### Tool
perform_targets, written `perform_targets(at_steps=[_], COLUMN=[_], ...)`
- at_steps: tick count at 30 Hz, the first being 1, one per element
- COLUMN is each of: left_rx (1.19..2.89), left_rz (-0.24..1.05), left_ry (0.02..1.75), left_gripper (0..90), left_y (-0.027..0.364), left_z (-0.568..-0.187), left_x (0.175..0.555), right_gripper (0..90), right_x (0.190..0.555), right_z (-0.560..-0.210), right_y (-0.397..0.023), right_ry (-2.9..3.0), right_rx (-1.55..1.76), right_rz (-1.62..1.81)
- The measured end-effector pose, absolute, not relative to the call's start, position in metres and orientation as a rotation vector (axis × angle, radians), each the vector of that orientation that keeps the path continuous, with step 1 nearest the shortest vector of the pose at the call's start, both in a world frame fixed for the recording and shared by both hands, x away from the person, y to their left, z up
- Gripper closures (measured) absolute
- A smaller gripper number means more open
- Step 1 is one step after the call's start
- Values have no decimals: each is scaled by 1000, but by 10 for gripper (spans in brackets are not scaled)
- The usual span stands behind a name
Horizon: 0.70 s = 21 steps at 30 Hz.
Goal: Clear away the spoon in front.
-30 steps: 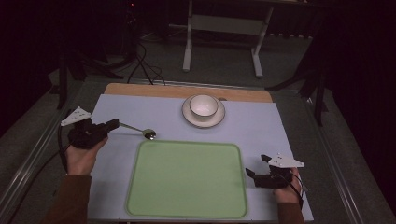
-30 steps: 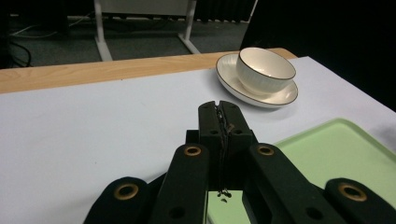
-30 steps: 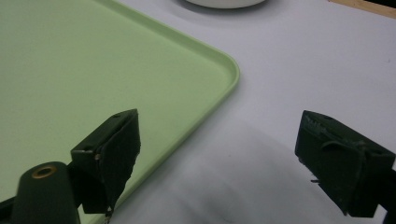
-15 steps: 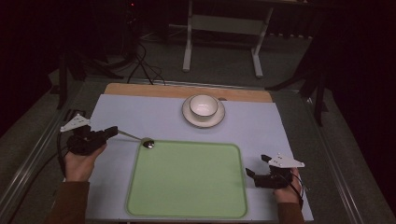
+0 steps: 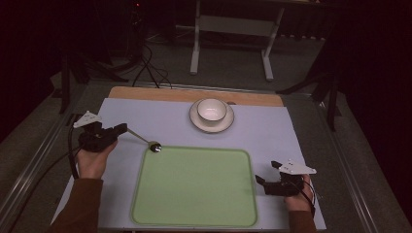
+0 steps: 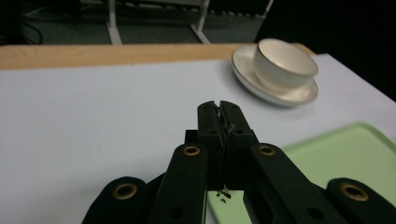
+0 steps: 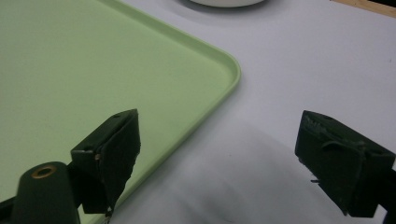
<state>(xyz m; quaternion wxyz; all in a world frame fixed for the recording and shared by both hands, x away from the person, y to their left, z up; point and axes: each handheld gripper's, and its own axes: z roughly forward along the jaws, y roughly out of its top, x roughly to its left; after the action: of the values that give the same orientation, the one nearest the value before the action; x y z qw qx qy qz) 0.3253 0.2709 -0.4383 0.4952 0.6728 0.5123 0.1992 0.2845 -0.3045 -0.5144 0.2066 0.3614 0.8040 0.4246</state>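
Across the middle of the high view, the green tray [image 5: 194, 194] is lying bare, offering an open flat stretch between both hands. Its raised rim is forming a low step along every edge. At upper centre, the cup on its saucer [image 5: 212, 115] is standing as the one tall obstacle, with open white mat [image 5: 272, 131] stretching to either side of it. The spoon [image 5: 145, 141], clamped in the left gripper [image 5: 119, 129], is reaching across the tray's upper left corner. The right gripper [image 5: 267, 174], jaws spread, is sitting just beside the tray's right edge.
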Motion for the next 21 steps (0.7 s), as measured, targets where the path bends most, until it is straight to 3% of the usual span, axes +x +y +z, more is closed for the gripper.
perform_targets(at_steps=[12, 21], left_rx=[1536, 1506], left_rz=[548, 509], left_ry=[1201, 1184], left_gripper=[887, 896], left_y=[242, 238], left_z=[-444, -449], left_x=[368, 378], right_gripper=[139, 139], right_x=[285, 285], right_z=[-514, -514], right_y=[-306, -306], right_ry=[2235, 2236], right_rx=[1012, 1012], right_rz=[1183, 1182])
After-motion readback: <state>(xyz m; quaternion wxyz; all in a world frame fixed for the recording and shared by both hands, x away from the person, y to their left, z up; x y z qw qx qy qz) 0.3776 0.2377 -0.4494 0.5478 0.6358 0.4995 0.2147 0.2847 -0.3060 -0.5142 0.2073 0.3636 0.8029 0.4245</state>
